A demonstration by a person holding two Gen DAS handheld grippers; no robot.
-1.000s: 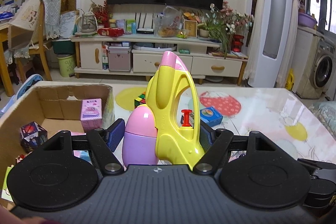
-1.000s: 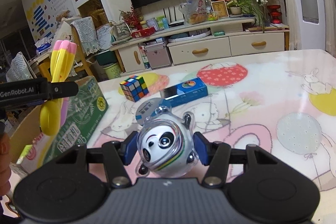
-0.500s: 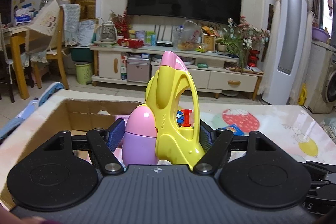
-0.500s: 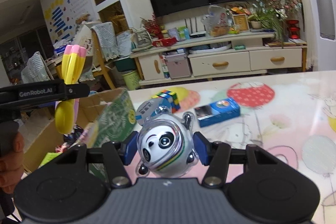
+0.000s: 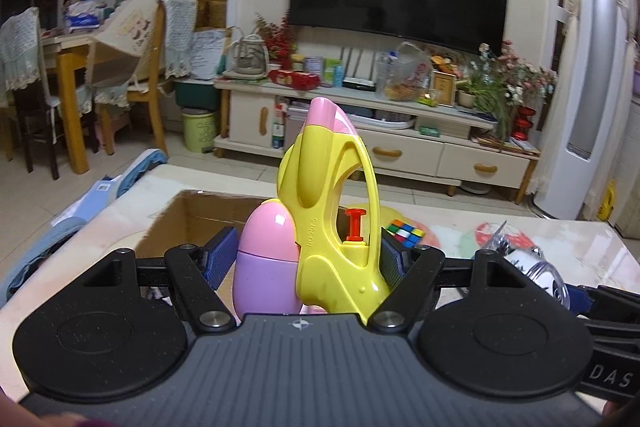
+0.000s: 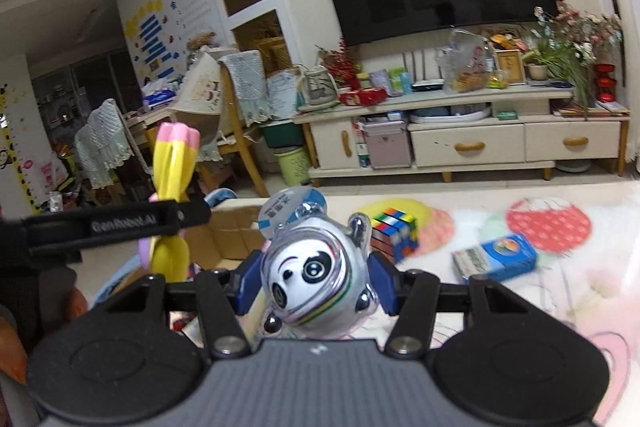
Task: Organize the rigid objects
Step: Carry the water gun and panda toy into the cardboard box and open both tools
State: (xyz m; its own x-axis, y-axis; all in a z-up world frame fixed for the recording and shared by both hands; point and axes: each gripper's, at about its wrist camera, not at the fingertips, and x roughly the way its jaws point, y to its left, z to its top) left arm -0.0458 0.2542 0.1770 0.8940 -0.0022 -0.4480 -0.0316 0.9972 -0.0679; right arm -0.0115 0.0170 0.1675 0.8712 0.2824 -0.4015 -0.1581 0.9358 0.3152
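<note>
Tongs both loaded, your left tongs (image 5: 306, 259) clamping the water pistol (image 5: 336, 227), right tongs (image 6: 314, 279) the panda toy (image 6: 314, 273): releasing early drops either outside the box (image 5: 192, 215) at 11 o'clock.

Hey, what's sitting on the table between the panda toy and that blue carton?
A Rubik's cube sits between the panda toy, clamped in the right tool, and the blue carton, in the right wrist view.

There are two grippers, the left gripper (image 5: 306, 257) and the right gripper (image 6: 314, 277), one yellow water gun (image 5: 336, 227), one panda figure (image 6: 316, 271), one Rubik's cube (image 6: 394, 233), one blue carton (image 6: 496, 257) and one cardboard box (image 5: 200, 215).
</note>
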